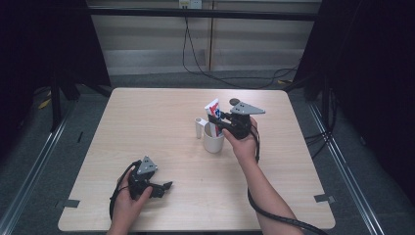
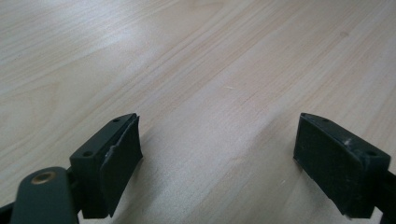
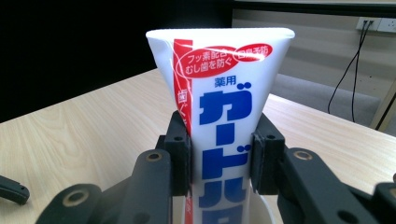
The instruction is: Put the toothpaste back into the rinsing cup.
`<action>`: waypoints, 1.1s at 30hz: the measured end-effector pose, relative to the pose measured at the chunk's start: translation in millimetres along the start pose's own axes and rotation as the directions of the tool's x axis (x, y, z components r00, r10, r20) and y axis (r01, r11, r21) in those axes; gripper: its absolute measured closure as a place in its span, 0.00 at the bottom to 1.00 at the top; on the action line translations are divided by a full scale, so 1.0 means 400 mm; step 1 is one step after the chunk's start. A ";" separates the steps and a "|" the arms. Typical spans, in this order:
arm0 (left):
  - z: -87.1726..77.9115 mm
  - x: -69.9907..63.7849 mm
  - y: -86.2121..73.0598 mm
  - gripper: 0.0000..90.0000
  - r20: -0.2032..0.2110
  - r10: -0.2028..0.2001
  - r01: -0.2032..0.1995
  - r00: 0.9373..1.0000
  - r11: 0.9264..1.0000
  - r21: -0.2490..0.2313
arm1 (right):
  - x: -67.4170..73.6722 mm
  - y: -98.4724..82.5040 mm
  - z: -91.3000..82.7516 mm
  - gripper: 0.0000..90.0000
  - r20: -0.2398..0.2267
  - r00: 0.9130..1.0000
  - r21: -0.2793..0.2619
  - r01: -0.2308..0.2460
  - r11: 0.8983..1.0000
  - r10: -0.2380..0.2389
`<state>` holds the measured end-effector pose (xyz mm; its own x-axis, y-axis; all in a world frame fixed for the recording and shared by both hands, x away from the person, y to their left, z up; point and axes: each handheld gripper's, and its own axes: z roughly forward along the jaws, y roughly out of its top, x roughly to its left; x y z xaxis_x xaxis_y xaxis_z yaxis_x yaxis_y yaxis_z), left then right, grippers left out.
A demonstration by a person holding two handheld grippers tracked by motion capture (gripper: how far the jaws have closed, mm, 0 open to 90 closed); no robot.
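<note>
Here, a white toothpaste tube (image 3: 224, 116) is pinched upright between the pads of the right gripper (image 1: 221, 121), directly above the white cup (image 1: 213, 142) near the table's (image 1: 147, 122) centre. At about seven o'clock from the cup, the left gripper (image 1: 164, 187) is held spread with nothing between its jaws.

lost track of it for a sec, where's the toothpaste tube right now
In the high view the toothpaste tube stands upright right of the table's centre, clamped in the right gripper, its lower end in the white cup.
</note>
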<state>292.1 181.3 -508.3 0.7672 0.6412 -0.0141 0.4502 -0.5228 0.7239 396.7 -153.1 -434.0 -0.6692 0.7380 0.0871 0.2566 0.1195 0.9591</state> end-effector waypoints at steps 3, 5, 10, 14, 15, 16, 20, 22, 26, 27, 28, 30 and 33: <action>0.000 0.000 0.000 0.16 0.000 0.000 0.000 1.000 1.000 0.000 | 0.002 -0.004 0.002 0.73 0.001 1.000 0.006 0.002 1.000 -0.002; 0.000 0.000 0.000 0.16 0.000 0.000 0.000 1.000 1.000 0.000 | 0.002 -0.007 0.003 0.73 0.001 1.000 0.009 0.001 1.000 -0.002; 0.000 0.000 0.000 0.16 0.000 0.000 0.000 1.000 1.000 0.000 | 0.004 -0.015 0.005 0.72 0.004 1.000 0.012 0.006 1.000 -0.006; 0.000 0.000 0.000 0.16 0.000 0.000 0.000 1.000 1.000 0.000 | 0.003 -0.019 0.004 0.72 0.001 1.000 0.013 0.007 1.000 -0.007; 0.000 0.000 0.000 0.16 0.000 0.000 0.000 1.000 1.000 0.000 | 0.003 -0.020 0.004 0.72 0.002 1.000 0.014 0.009 1.000 -0.009; 0.000 0.000 0.000 0.16 0.000 0.000 0.000 1.000 1.000 0.000 | 0.004 -0.021 0.004 0.72 0.002 1.000 0.015 0.010 1.000 -0.010; 0.000 0.000 0.000 0.16 0.000 0.000 0.000 1.000 1.000 0.000 | 0.004 -0.022 0.002 0.72 0.003 1.000 0.020 0.013 1.000 -0.013; 0.000 0.000 0.000 0.16 0.000 -0.001 0.001 1.000 1.000 0.000 | 0.003 -0.023 0.000 0.72 0.003 1.000 0.021 0.014 1.000 -0.015; 0.000 0.000 0.000 0.16 0.000 0.000 0.000 1.000 1.000 0.000 | 0.005 -0.026 0.001 0.72 0.004 1.000 0.030 0.021 0.999 -0.021; 0.000 0.000 0.000 0.16 0.000 0.000 0.000 1.000 1.000 0.000 | 0.005 -0.027 0.001 0.72 0.005 1.000 0.032 0.024 0.999 -0.024; 0.000 0.000 0.000 0.16 0.000 0.000 0.000 1.000 1.000 0.000 | 0.005 -0.027 0.001 0.71 0.006 1.000 0.033 0.027 0.999 -0.027; 0.000 0.000 0.000 0.16 0.000 0.001 -0.001 1.000 1.000 -0.001 | 0.006 -0.028 0.001 0.71 0.006 1.000 0.036 0.030 0.999 -0.030; 0.000 0.000 0.000 0.16 0.000 0.000 0.000 1.000 1.000 0.000 | 0.007 -0.029 0.000 0.71 0.004 0.999 0.042 0.035 0.998 -0.035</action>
<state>292.1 181.3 -508.3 0.7672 0.6413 -0.0141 0.4503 -0.5228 0.7238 391.9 -152.6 -444.8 -0.6750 0.7359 0.0520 0.2621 0.1733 0.9494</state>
